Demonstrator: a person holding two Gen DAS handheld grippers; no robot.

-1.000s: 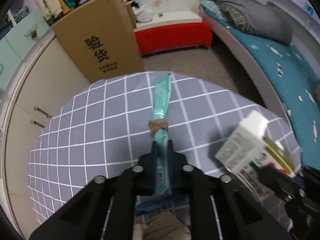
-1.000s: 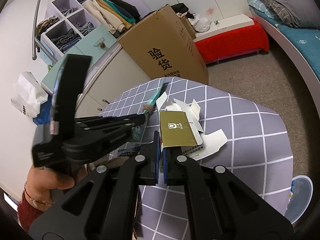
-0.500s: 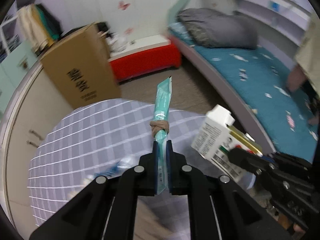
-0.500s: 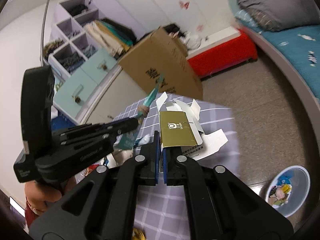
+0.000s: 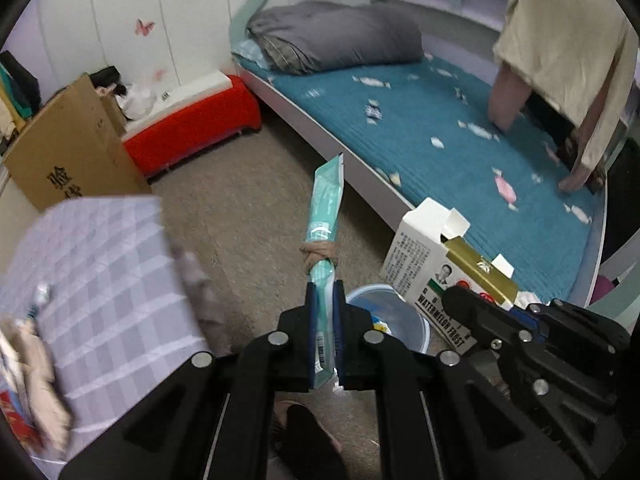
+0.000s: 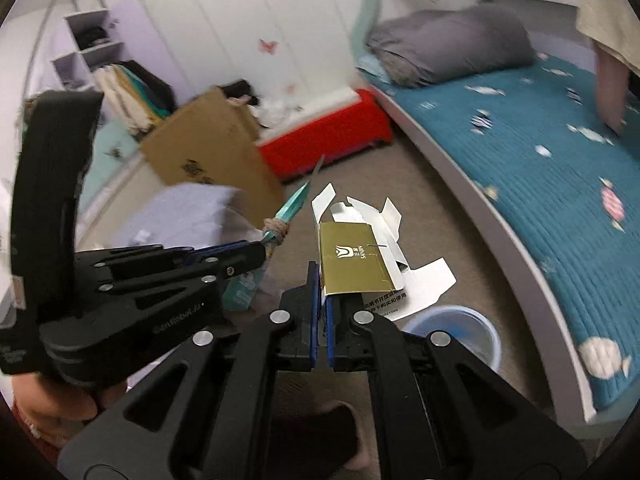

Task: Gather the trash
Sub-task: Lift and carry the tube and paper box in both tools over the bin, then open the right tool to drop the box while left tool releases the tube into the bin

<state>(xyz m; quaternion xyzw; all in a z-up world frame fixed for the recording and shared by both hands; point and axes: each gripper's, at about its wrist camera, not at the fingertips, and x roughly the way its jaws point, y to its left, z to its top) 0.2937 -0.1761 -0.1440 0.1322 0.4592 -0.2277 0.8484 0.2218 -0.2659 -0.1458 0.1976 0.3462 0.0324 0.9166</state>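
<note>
left tool (image 5: 322, 320) clamped on teal packet (image 5: 326, 216) | right tool (image 6: 322, 312) clamped on flattened carton (image 6: 360, 256) | change — both have swung off the tabletop (image 5: 100, 260), now left of frame, to above the blue bin (image 6: 460, 328) at lower centre | next — release, likely

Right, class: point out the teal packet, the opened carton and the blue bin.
teal packet (image 5: 327, 196), left wrist view, upper half above the tied band.
opened carton (image 6: 354, 262), right wrist view, gold panel.
blue bin (image 6: 486, 330), right wrist view, right rim.
</note>
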